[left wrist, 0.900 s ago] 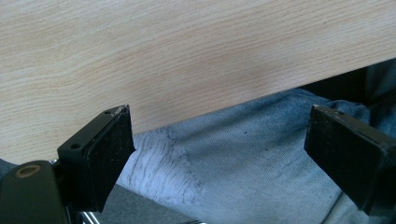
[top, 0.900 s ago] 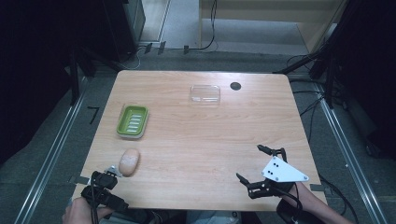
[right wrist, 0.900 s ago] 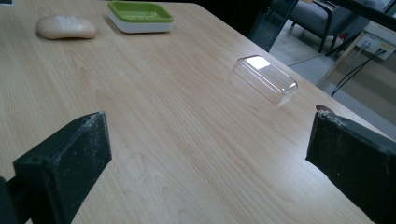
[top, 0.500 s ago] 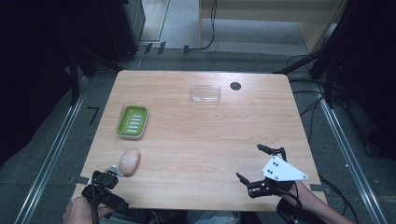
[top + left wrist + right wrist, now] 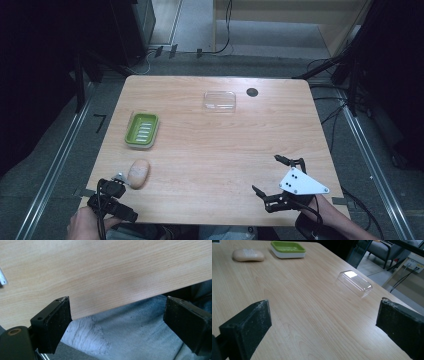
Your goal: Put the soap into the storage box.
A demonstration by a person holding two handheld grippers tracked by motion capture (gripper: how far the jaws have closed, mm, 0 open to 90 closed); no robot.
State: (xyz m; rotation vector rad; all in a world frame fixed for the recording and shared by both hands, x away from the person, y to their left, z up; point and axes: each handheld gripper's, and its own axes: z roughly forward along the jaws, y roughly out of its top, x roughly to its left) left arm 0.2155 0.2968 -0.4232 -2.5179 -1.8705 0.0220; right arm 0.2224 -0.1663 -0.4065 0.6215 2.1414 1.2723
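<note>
Both grippers idle at the bottom of the high view: left gripper (image 5: 111, 196) lower left, jaws spread wide with nothing between them, right gripper (image 5: 278, 181) lower right, equally agape. The soap bar (image 5: 138, 173) lies just beside the left one, below the green soap dish (image 5: 142, 129). The clear lid (image 5: 219, 100) sits upper centre. The soap looks firm, probably slick; pinch its 2 long sides.

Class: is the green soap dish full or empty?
Empty: the green soap dish shows its bare ridged floor, and the soap bar lies beside it on the table.
</note>
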